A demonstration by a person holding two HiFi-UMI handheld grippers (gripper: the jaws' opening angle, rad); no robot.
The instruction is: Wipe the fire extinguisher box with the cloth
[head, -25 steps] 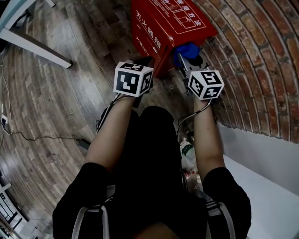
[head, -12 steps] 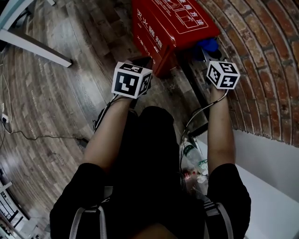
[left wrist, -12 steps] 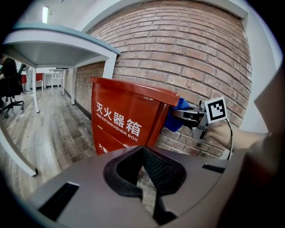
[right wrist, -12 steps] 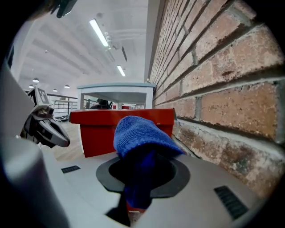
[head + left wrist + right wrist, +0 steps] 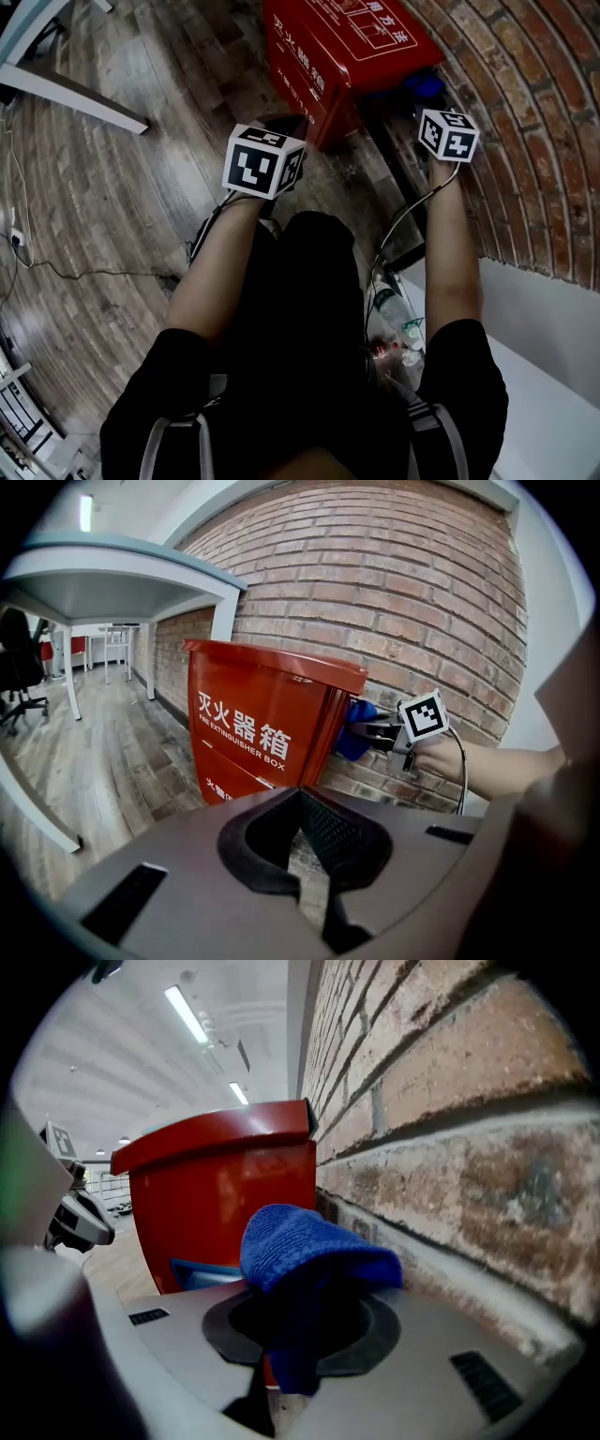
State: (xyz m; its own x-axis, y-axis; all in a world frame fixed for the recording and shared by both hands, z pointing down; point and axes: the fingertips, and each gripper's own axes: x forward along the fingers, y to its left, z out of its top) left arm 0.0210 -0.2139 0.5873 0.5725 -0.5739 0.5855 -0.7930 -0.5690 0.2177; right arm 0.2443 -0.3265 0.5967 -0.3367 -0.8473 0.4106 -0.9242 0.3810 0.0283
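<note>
The red fire extinguisher box (image 5: 347, 47) stands on the wooden floor against the brick wall. My right gripper (image 5: 424, 101) is in the narrow gap between the box's right side and the wall, shut on a blue cloth (image 5: 427, 86). In the right gripper view the cloth (image 5: 300, 1251) bulges out of the jaws close to the box's side (image 5: 220, 1204). My left gripper (image 5: 286, 125) hovers in front of the box's front corner, shut and holding nothing. In the left gripper view the box front (image 5: 248, 733) with white lettering faces me, and the cloth (image 5: 354, 735) touches its right side.
The curved brick wall (image 5: 525, 122) hems in the right arm closely. A white desk frame (image 5: 75, 94) stands at the far left, and a cable (image 5: 56, 272) lies on the floor. Plastic bottles (image 5: 389, 314) sit beside a white surface (image 5: 544, 375) at the lower right.
My right gripper has carried the cloth farther away and to the right, along the box's right side into the gap by the wall. The left gripper has stayed put.
</note>
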